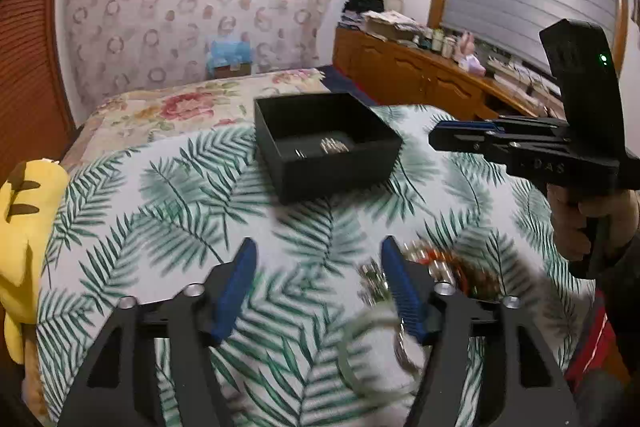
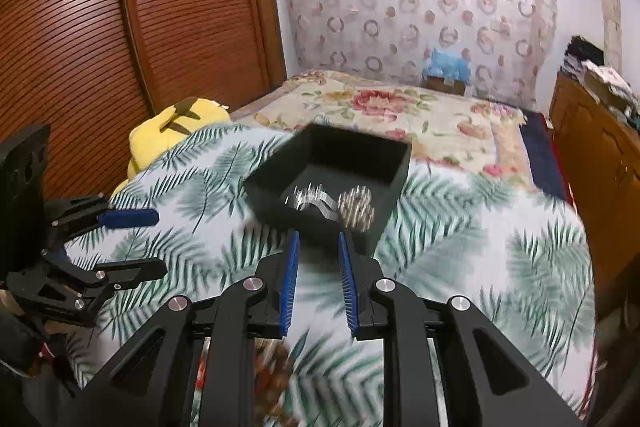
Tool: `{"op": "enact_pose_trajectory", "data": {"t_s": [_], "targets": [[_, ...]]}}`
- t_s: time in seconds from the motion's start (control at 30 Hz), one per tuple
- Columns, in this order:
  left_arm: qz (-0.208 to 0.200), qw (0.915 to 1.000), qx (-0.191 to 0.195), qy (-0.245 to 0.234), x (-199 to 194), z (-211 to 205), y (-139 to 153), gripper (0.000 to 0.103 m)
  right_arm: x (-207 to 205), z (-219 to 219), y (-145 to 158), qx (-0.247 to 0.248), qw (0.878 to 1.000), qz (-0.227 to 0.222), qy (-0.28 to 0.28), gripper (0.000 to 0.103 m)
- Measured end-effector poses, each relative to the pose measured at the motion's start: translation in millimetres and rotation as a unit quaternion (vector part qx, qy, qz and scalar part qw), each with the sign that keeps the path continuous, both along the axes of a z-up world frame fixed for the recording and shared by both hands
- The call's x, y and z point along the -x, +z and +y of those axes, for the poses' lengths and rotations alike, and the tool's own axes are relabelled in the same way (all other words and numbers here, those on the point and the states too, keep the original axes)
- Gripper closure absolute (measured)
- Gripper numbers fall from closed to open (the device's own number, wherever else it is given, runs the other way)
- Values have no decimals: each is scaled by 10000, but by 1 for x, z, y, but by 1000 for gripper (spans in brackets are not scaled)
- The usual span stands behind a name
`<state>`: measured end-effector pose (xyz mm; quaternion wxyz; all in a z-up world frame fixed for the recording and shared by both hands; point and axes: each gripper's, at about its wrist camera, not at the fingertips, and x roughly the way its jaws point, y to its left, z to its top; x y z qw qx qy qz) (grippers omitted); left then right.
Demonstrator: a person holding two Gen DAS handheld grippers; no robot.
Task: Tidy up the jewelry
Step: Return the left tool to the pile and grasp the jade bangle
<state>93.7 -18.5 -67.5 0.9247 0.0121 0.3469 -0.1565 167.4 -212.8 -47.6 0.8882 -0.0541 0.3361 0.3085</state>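
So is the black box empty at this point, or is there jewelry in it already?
Not empty. The lidless black box already holds several silver pieces on its floor, seen in both wrist views. Blur hides exactly what they are.

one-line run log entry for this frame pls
left hand-held gripper: open, empty | right hand-held gripper: open, empty | black box: silver jewelry inside | loose jewelry: on leaf-print cloth

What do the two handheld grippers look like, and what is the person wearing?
Both the left gripper and the right gripper are matte black, with blue ribbed fingers and silver pivot bolts. The right gripper's body bears a green light and "DAS" lettering. The person's sleeve looks dark with red.
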Motion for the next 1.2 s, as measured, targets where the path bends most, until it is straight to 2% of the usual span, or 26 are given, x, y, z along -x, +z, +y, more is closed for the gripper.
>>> {"op": "enact_pose_trajectory", "data": {"t_s": [0.13,0.23,0.5,0.77,0.83,0.9,1.2], "targets": [[111,9998,-72,-141,15,-9,-10,25,23,-5,-13,-41,9999,130,-100,81],[235,9992,-131,-287,24,-19,-17,21,39,-5,-21,24,9998,156,-101,81],[577,9965,-415,-448,28,-39,-38,19,64,1,-29,68,9998,210,32,81],[738,9955,-459,-367,25,-39,-48,19,79,6,-34,93,9994,288,177,81],[755,9954,-409,-433,28,-38,-50,35,80,8,-36,105,9992,315,227,81],[710,9958,-467,-349,29,-36,-50,34,82,12,-38,109,9989,346,290,81],[432,9987,-259,-112,38,-17,-32,34,87,40,-45,356,9967,360,639,81]]}}
